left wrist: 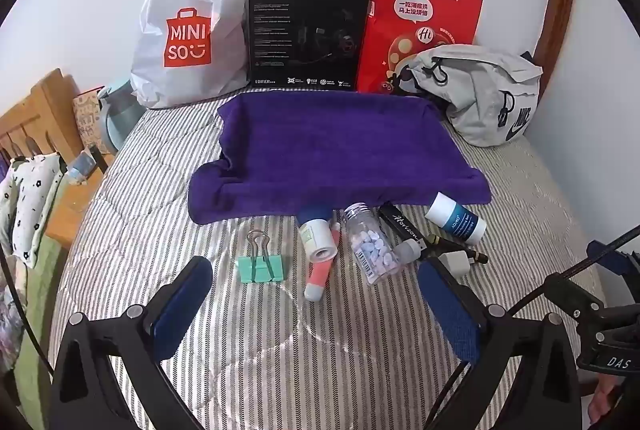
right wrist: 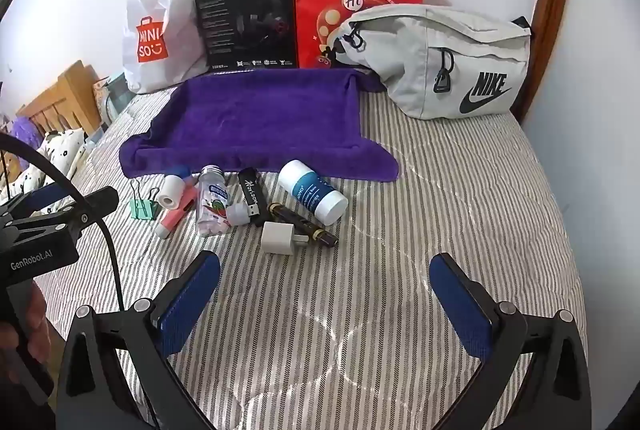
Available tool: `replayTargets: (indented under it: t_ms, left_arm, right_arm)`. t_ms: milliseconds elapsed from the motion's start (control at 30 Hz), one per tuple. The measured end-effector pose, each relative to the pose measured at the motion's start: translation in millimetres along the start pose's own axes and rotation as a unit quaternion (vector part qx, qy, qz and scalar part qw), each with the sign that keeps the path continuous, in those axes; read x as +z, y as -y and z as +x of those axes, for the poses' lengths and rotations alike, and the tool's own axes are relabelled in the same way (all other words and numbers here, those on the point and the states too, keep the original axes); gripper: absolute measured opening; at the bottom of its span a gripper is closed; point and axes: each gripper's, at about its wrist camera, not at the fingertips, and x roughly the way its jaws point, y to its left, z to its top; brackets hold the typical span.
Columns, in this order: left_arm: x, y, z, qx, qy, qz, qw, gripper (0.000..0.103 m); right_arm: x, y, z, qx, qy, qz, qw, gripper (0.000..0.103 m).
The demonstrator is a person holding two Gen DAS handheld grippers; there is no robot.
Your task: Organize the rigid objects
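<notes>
Hovering over the striped bedspread (right wrist: 440, 190), left tongs (left wrist: 316, 294) and right tongs (right wrist: 326, 292) gape apart, empty.

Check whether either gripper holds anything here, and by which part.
Nothing is held. The left gripper and right gripper are both open above the striped bedding.

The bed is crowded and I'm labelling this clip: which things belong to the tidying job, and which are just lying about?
For the job:
green binder clip
pink marker
pill bottle
white tube
small roll
USB stick
white charger plug
dark pen
purple towel

Just lying about:
white shopping bag
black box
red paper bag
grey waist bag
</notes>
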Motion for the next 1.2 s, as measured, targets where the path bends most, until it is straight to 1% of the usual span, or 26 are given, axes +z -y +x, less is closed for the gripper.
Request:
replayTargets:
  t_ms: [33,133,267,433,633,900,1200]
  left_arm:
    - [0,0,0,-0.004,0.004,-0.004,1.0000,0.103]
    - [0,1,0,0.004,0.002,0.000,1.0000,0.103]
    - [-1,-4,-1,-0.007,0.003,-0.007,1.0000,0.103]
    - [-5,-5,-1,-0.005,0.006,-0.007,0.9999,0.103]
    - [-6,-6,-5,-0.007,0.008,-0.008,0.9999,0.103]
    - [-5,-5,-9,0.000,0.008,0.000,1.0000,0.103]
    - [-9,-8,-8,-0.009,0.006,-0.010,0.9999,0.103]
  right_arm:
    - [-1,0,0,0.000,0.000,0.000,1.000,0.103]
    - [-3,-1,0,0.001,0.003,0.001,1.000,0.103]
    - [-5,0,0,0.001,0.002,0.000,1.000,0.103]
    - [2,-4,-3,-0.002,-0.001,-0.002,1.000,0.103]
    - [-1,-2,-2,0.002,0.002,-0.001,1.000,0.103]
    - [-2,-2,-2,0.002,0.001,0.002,1.000,0.103]
    - [-3,-3,-4,0.003,0.003,0.002,1.000,0.103]
